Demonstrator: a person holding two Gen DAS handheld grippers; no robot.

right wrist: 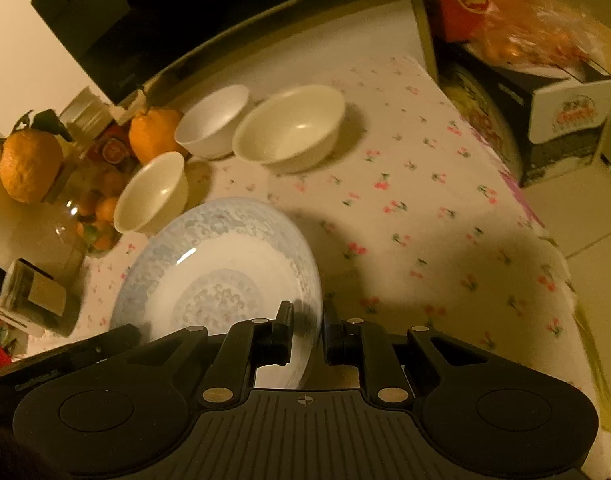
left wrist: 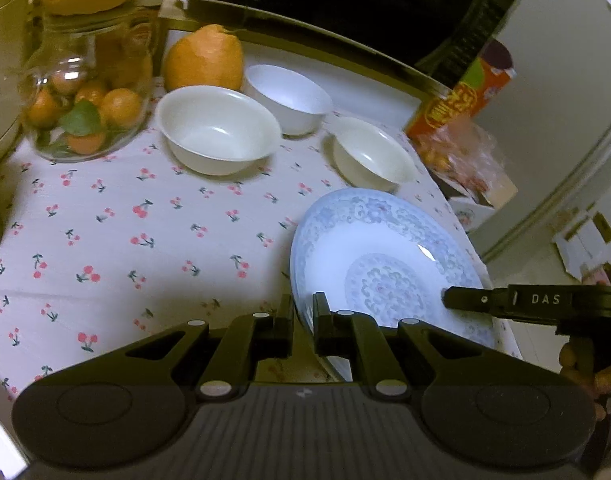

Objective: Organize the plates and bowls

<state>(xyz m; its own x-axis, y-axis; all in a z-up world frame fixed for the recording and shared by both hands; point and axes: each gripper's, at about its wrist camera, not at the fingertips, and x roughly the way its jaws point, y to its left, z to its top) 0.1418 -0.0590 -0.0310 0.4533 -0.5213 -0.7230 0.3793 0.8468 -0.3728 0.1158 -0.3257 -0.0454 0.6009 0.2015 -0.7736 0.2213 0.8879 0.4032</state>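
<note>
A blue-and-white patterned plate [left wrist: 385, 248] [right wrist: 209, 256] is held by both grippers, slightly tilted over the cherry-print tablecloth [left wrist: 125, 220]. My left gripper [left wrist: 303, 304] is shut on the plate's left rim. My right gripper [right wrist: 308, 312] is shut on the opposite rim, and one of its fingers [left wrist: 465, 300] shows in the left wrist view. Three empty bowls stand behind the plate: a cream bowl [left wrist: 219, 128] [right wrist: 153, 192], a white bowl [left wrist: 289, 96] [right wrist: 211, 120], and another cream bowl [left wrist: 371, 152] [right wrist: 291, 128].
A glass jar of small oranges [left wrist: 85, 92] and a large orange fruit [left wrist: 205, 60] stand at the back left. A black appliance [left wrist: 345, 0] lines the back. A red box [left wrist: 461, 96] and a carton [right wrist: 561, 108] sit past the table's right edge [right wrist: 545, 240].
</note>
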